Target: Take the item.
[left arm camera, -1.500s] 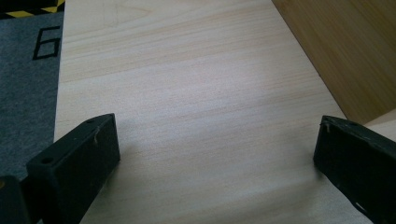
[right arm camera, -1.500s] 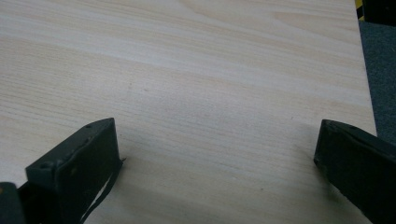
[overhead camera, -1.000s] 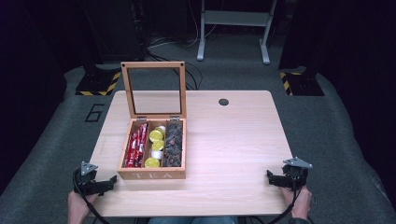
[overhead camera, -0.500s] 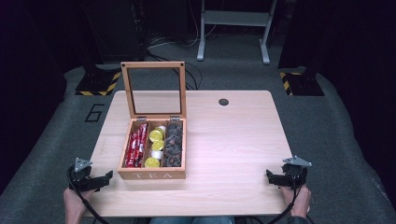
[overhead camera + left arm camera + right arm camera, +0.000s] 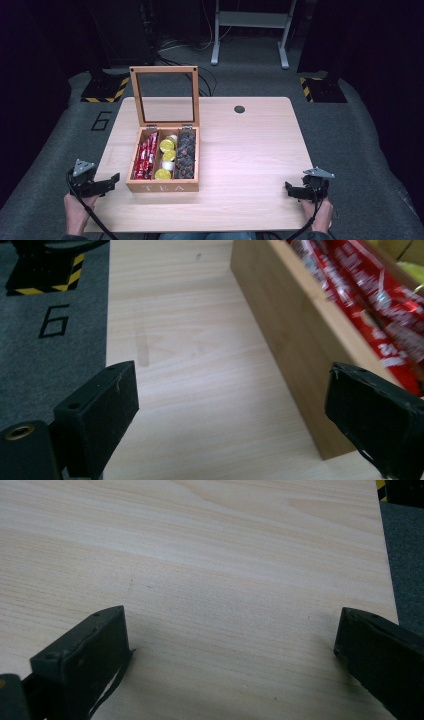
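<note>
While left tool (image 5: 112,180) gapes empty, tea box (image 5: 162,188) just beside

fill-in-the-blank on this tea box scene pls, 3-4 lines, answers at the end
1. The lid of the wooden tea box stands ____.
2. The red packets lie in the box's ____ compartment, seen from the high view.
3. The word lettered on the box's front wall is ____.
4. Between the jaws of the left claw and of the right claw there is ____.

Missing words: open; left; TEA; nothing
</note>
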`<state>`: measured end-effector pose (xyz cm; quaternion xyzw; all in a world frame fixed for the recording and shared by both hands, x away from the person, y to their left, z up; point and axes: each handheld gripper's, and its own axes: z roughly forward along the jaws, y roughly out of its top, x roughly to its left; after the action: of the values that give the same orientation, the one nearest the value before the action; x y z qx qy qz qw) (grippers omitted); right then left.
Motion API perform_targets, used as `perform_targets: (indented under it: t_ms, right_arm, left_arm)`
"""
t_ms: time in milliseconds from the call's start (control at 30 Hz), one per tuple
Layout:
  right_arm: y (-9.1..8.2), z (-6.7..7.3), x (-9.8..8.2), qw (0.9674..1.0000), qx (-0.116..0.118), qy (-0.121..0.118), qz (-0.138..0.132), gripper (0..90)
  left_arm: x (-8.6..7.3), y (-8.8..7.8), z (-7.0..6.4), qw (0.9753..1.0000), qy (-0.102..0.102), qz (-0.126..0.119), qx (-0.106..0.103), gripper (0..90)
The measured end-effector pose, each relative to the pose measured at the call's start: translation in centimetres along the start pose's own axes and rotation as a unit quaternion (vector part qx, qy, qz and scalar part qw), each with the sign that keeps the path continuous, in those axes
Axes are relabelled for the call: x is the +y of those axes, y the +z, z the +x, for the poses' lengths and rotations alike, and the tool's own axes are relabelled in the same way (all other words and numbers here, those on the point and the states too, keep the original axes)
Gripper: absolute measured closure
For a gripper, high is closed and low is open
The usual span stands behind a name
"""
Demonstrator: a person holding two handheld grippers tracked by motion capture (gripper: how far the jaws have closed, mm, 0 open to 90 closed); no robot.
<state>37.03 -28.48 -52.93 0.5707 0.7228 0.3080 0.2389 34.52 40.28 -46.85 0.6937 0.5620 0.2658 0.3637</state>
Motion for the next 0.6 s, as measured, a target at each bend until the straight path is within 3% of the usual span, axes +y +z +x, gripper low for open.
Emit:
perform_targets:
  t_ms: [600]
  right_arm:
    - [0.0, 0.0, 0.0, 1.0000, 0.000, 0.000, -0.001, 0.9]
  left_arm:
    - [4.0, 0.6, -3.4, 0.9992, 0.021, -0.017, -0.029, 2.4]
